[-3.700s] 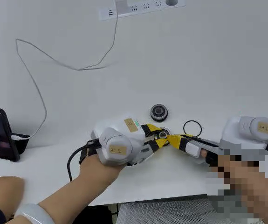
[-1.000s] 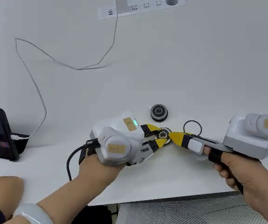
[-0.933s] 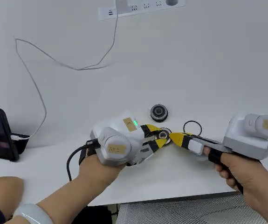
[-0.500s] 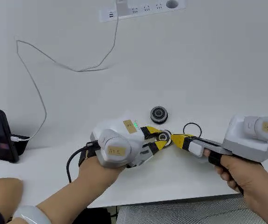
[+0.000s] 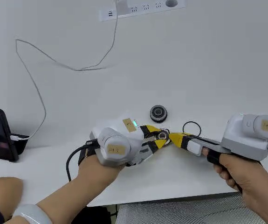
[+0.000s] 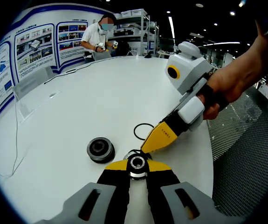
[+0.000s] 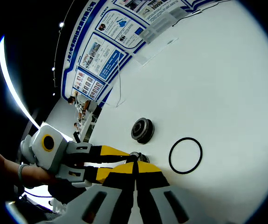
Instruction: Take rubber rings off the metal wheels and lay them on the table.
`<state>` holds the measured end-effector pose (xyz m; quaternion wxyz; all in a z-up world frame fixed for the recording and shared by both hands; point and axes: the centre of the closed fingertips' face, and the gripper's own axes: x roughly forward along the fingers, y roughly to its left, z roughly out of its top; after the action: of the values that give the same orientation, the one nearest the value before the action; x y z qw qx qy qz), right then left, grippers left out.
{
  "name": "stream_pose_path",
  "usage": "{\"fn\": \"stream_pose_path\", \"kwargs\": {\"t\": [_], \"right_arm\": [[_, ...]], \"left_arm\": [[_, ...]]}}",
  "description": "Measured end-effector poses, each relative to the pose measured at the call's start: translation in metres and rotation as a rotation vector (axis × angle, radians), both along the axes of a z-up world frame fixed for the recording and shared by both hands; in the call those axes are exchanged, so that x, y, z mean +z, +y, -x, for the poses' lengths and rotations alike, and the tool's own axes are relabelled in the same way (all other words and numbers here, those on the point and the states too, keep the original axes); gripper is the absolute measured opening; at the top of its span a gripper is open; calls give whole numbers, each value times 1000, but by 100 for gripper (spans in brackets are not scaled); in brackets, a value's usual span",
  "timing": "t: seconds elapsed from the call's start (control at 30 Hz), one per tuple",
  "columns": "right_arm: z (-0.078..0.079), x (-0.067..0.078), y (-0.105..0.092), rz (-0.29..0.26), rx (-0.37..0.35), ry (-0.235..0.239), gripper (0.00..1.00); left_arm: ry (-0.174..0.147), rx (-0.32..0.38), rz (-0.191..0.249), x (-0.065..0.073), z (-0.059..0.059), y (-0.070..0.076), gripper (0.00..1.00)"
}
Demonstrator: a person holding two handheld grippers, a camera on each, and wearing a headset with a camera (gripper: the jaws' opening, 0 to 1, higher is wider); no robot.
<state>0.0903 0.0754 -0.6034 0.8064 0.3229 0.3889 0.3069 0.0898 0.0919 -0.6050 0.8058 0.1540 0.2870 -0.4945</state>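
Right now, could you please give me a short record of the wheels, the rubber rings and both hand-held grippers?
left hand-held gripper: shut on a metal wheel
right hand-held gripper: jaws together, tips at the held wheel; whether it pinches that wheel's ring cannot be told
second wheel: flat on the table, beyond both grippers, dark rim, its ring seems on
loose rubber ring: flat on the table, apart from both wheels, beside the right gripper's jaws
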Motion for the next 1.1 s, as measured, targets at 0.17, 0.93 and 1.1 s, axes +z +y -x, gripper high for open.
{"fn": "stream_pose_path", "kwargs": {"t": [0.17, 0.93, 1.1], "right_arm": [[1, 2, 2, -5, 4, 0, 1], [8, 18, 17, -61, 38, -11, 1], [6, 18, 15, -56, 32, -11, 1]], "left_arm": [[0, 0, -1, 0, 0, 0, 13], [-2, -8, -2, 0, 0, 0, 13], [-14, -20, 4, 1, 1, 1, 14]]}}
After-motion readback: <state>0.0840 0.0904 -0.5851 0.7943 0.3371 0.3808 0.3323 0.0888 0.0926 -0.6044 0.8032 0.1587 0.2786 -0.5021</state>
